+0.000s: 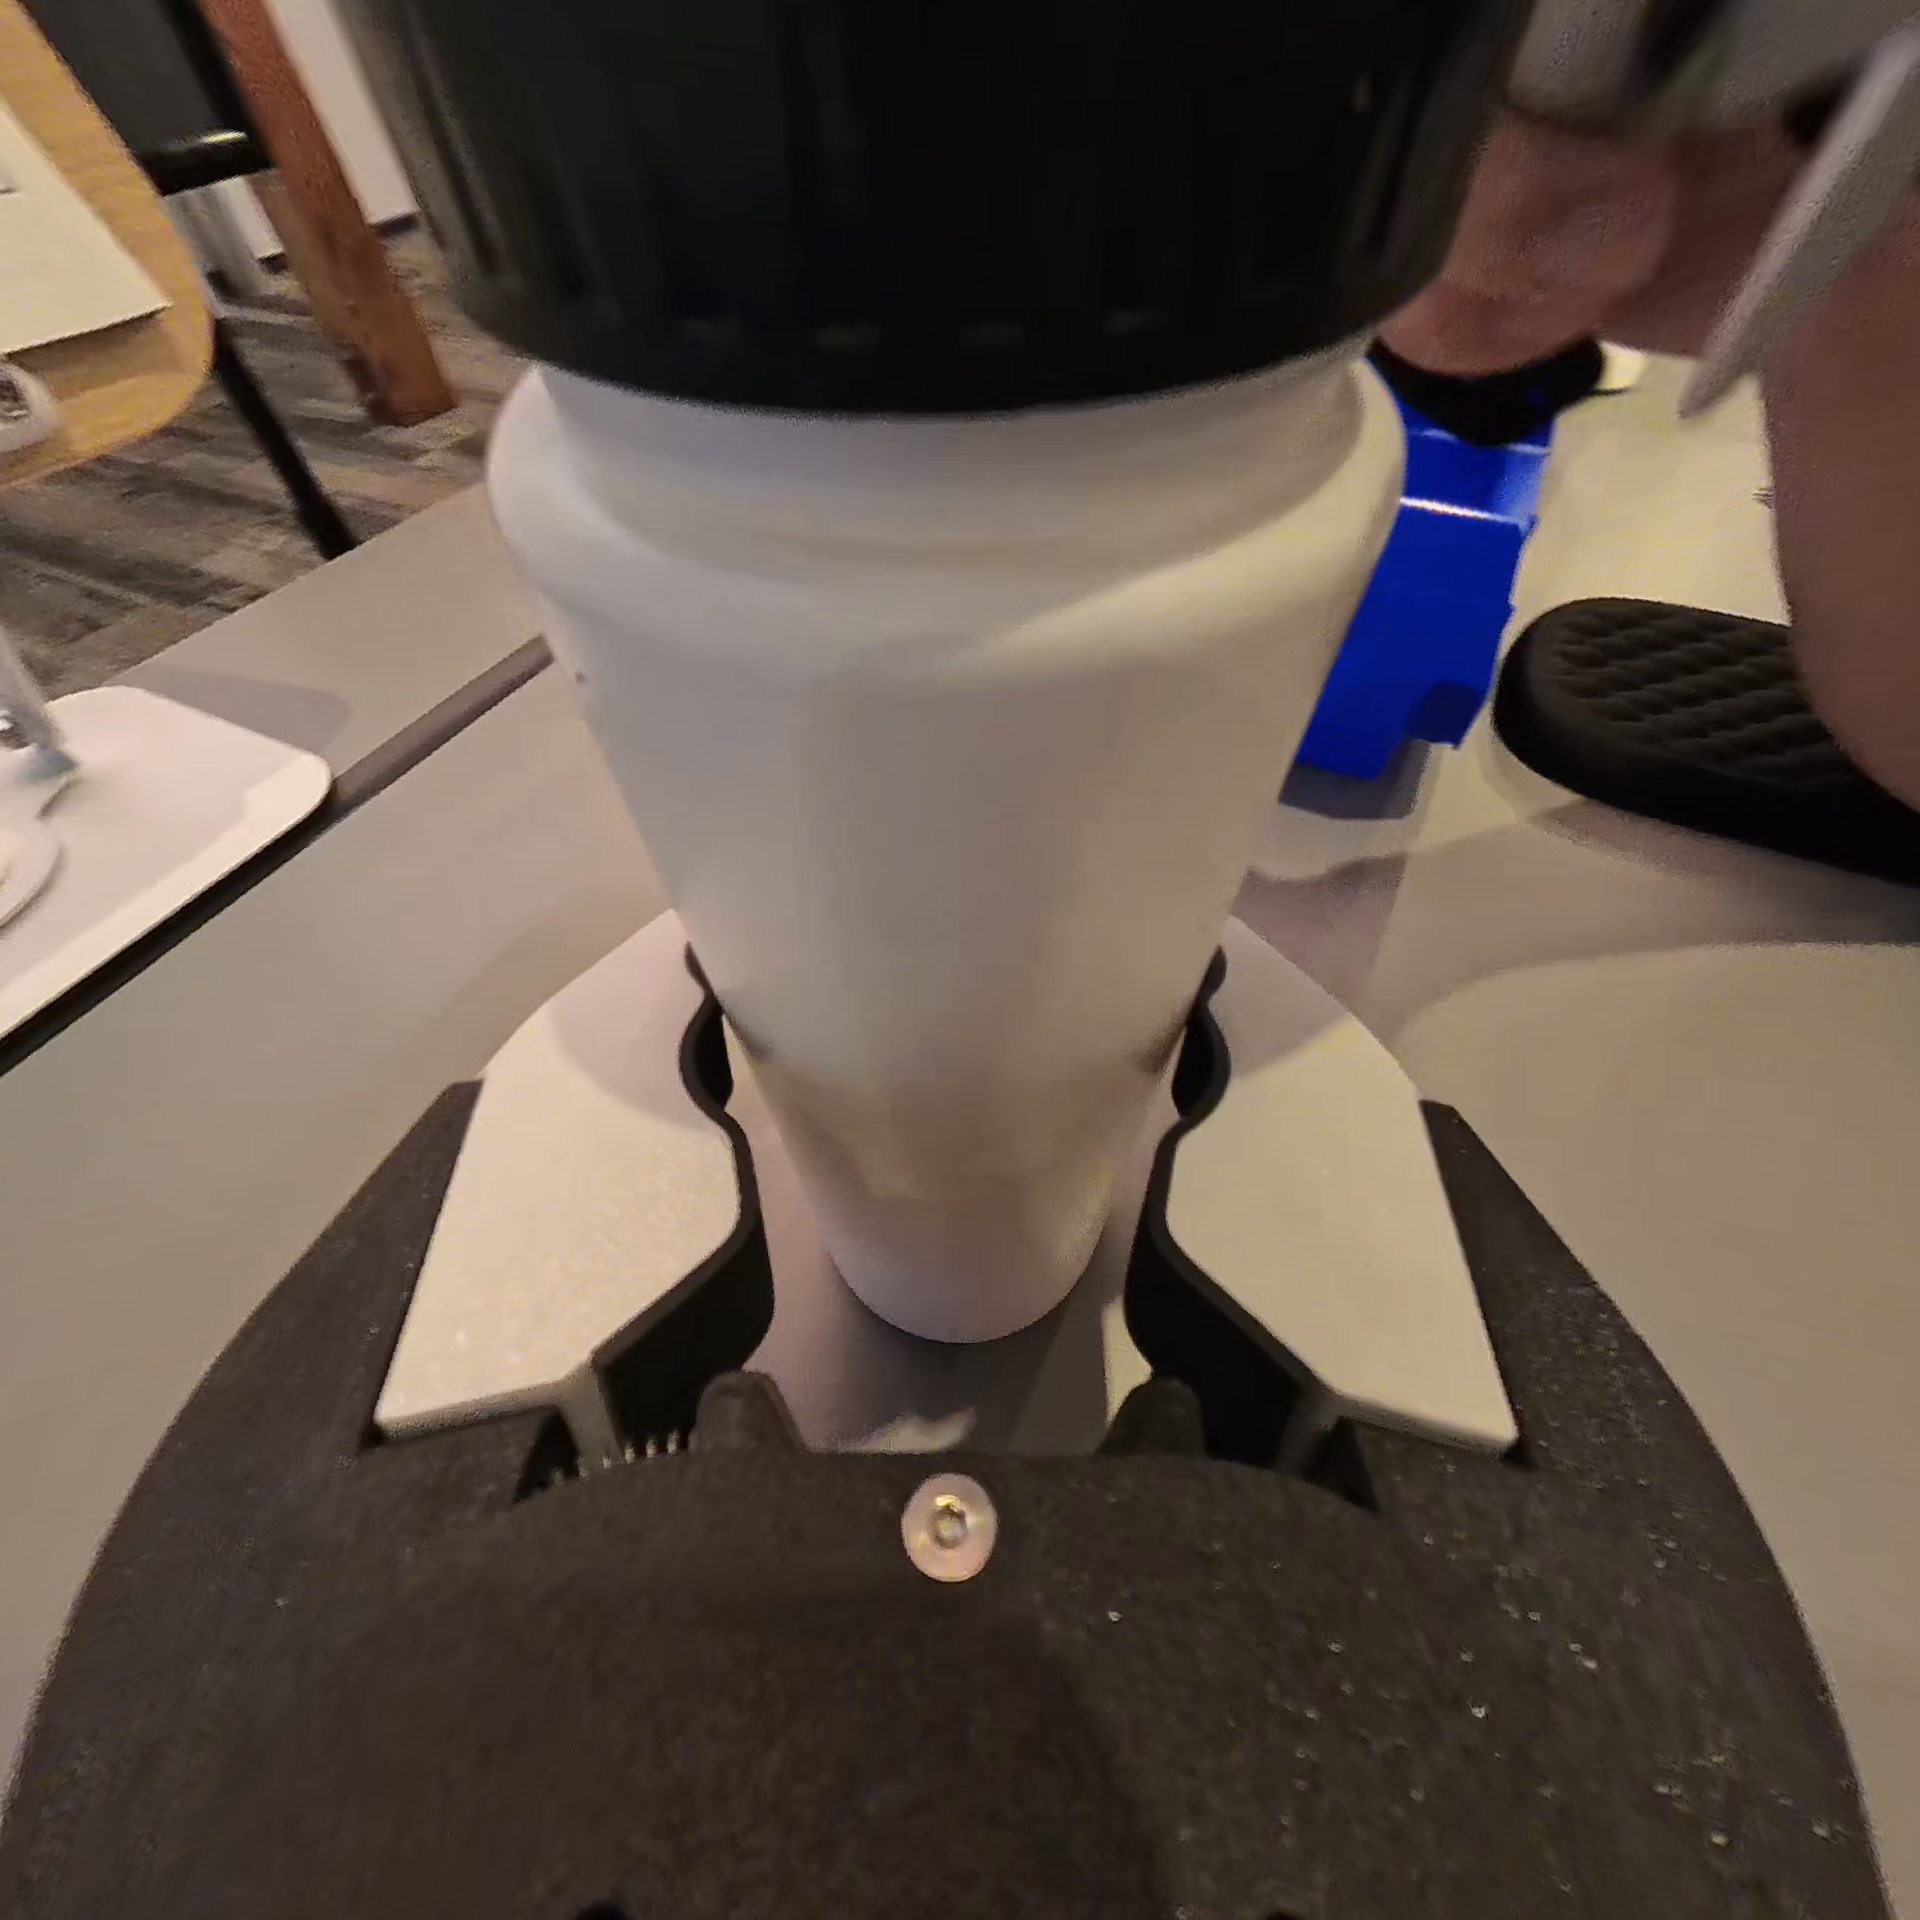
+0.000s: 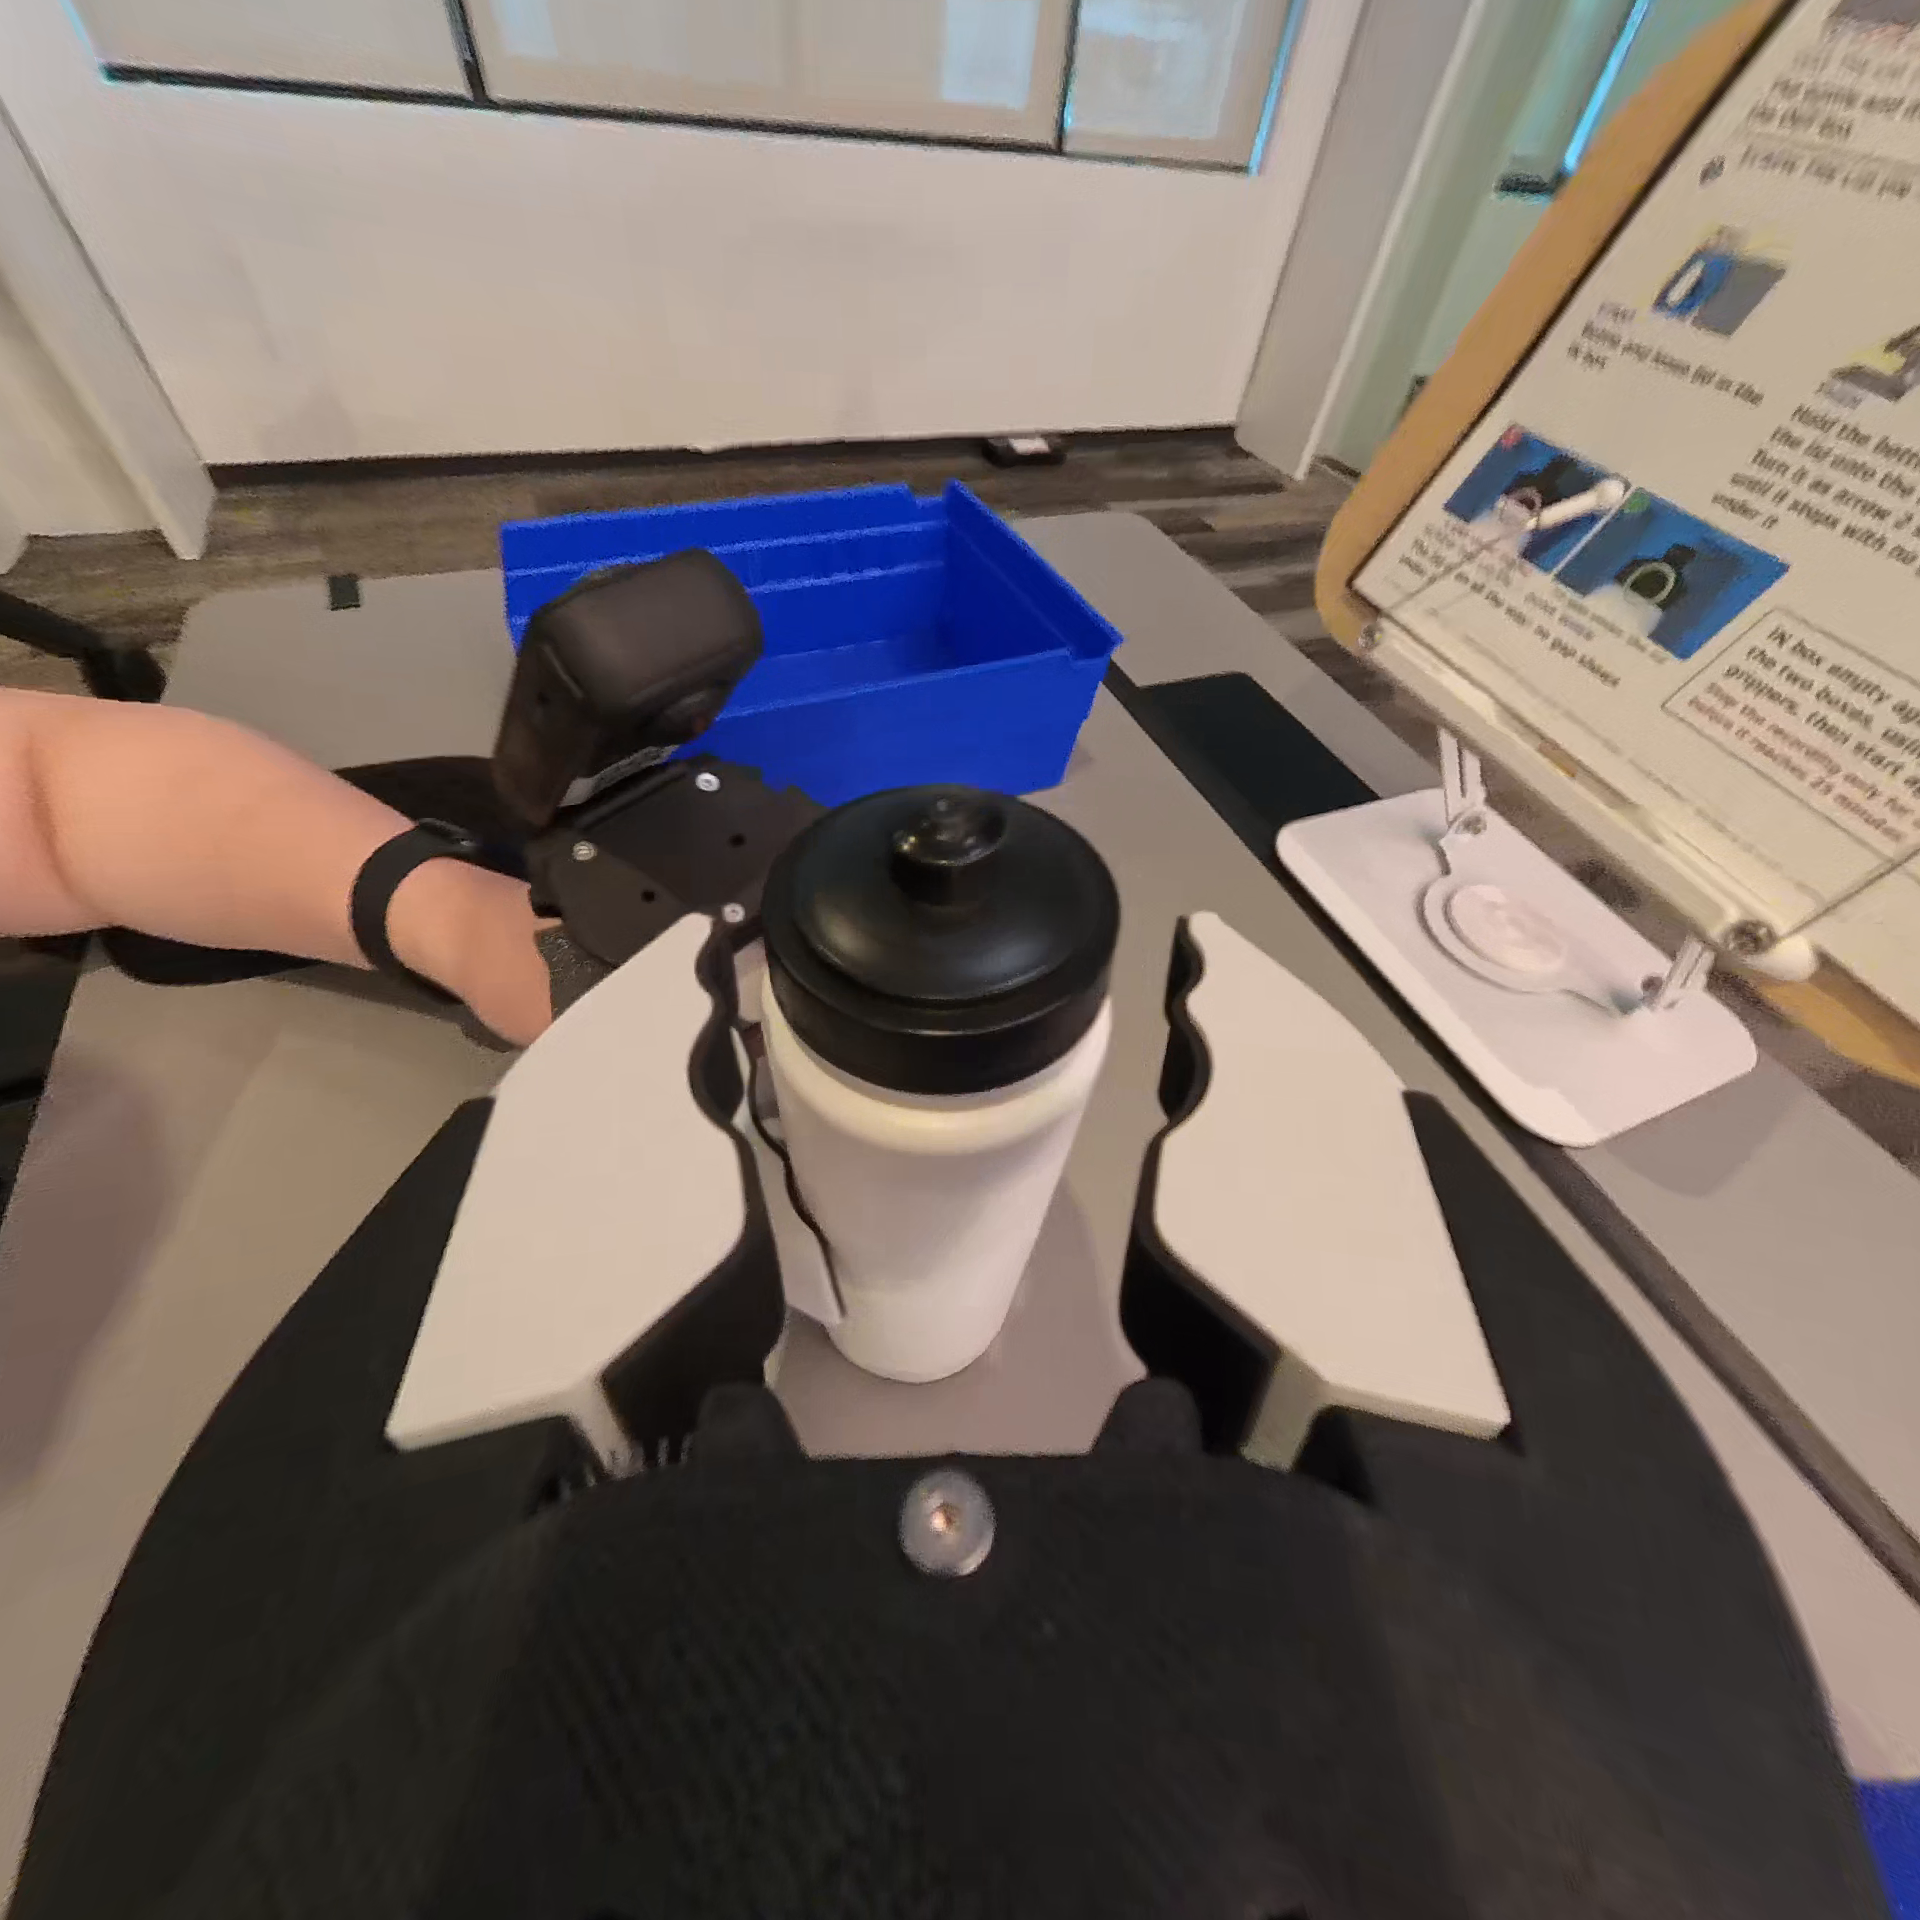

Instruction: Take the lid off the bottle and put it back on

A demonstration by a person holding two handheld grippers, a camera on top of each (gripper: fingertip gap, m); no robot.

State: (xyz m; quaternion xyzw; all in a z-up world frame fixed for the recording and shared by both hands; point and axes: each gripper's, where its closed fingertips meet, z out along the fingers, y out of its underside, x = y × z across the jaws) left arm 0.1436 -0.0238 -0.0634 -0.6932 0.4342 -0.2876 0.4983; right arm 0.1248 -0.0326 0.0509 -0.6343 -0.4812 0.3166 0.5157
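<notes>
A white bottle (image 1: pixel 935 727) with a black screw lid (image 1: pixel 935 187) stands upright over the grey table (image 1: pixel 260 1039). My left gripper (image 1: pixel 956 997) is shut on the bottle's lower body, with both fingers pressed against its sides. In the right wrist view the bottle (image 2: pixel 935 1174) and its lid (image 2: pixel 940 935) sit between the fingers of my right gripper (image 2: pixel 956 925). That gripper is open, with a small gap to the lid on each side. The left gripper's black body (image 2: pixel 644 831) reaches in from the left.
An empty blue bin (image 2: pixel 831 644) stands on the table behind the bottle. An instruction board on a white stand (image 2: pixel 1538 977) is at the right edge. A person's forearm (image 2: pixel 187 821) lies at the left. The table edge runs close on the right.
</notes>
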